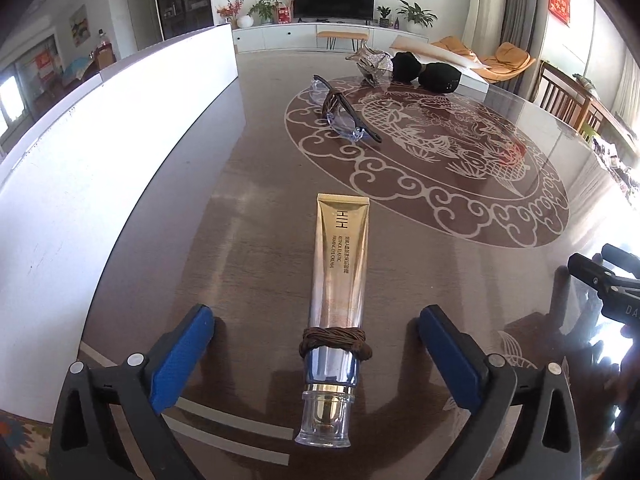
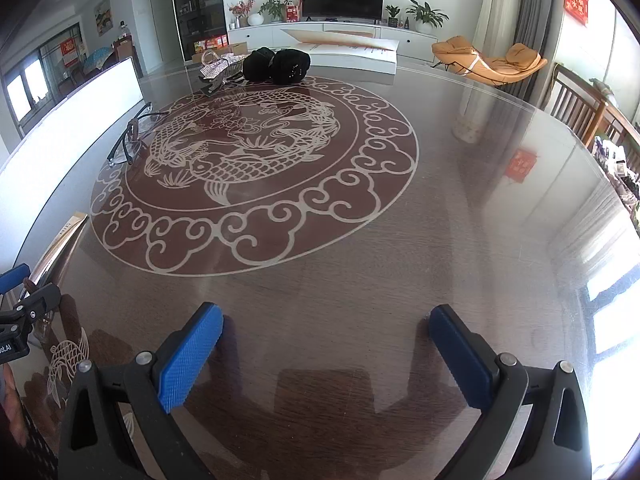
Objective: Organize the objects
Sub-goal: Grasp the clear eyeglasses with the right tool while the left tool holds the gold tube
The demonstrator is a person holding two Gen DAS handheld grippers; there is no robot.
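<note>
The gold eye-cream tube (image 1: 340, 280) lies flat on the bench (image 1: 248, 240), clear cap toward the camera and crimped end pointing far, with a brown twisted hair tie (image 1: 335, 342) wrapped around it just above the cap. It sits between the blue pads of the left claw (image 1: 316, 344), which is spread wide; neither pad touches the tube, so nothing is pinched. Farther off, a pair of clear glasses (image 1: 340, 114) rests at the edge of the fish medallion, with what looks like a second brown tie looped on its frame. Beyond that, at the far end, lie a glittery clip (image 1: 374, 65) and a black bundle (image 1: 426, 72). A white panel (image 1: 120, 120) runs along the left side.

The right claw (image 2: 326, 346) hovers over bare bench on the right, also spread and holding nothing.

Judged from here, the tube is the likely next pick. The risks: its smooth, rounded body may roll or squirt out of the pads on this glossy top if they close off-centre; pads closing on the tie could drag it loose along the tube; and squeezing the soft body hard could deform it.
</note>
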